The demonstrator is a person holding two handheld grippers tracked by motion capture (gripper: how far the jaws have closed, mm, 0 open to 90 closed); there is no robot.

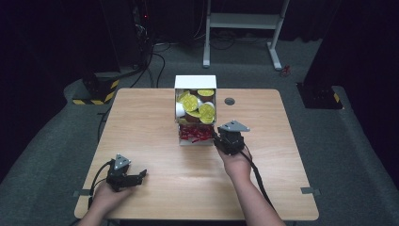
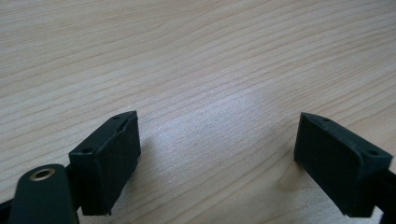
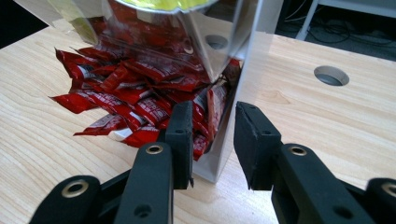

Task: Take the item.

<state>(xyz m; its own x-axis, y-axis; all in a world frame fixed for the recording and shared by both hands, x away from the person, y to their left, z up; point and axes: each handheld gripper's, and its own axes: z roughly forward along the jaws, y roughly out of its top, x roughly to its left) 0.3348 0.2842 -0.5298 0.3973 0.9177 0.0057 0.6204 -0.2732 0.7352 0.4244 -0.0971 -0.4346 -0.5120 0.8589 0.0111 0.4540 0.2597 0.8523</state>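
At the box's near right corner, your right gripper [image 3: 212, 140] straddles the side wall.

One finger [image 3: 181, 135] sits inside among the red packets [image 3: 126, 100], the other outside on bare wood, with the wall [image 3: 233, 112] in the gap; the pads look close to it but not yet pressing, so count the jaws as parted, nothing gripped. Taking the wall looks like a way to steady or shift the box [image 1: 195, 82], which stands at twelve o'clock of the table [image 1: 155, 188] centre, yellow-lidded cups [image 1: 195, 106] stacked above the packets. Your left gripper [image 1: 136, 177] rests at seven o'clock, well apart, fingers [image 2: 109, 163] spread wide over bare wood, holding nothing, apparently parked until needed. A round hole [image 1: 229, 101] lies at one o'clock of the right gripper.
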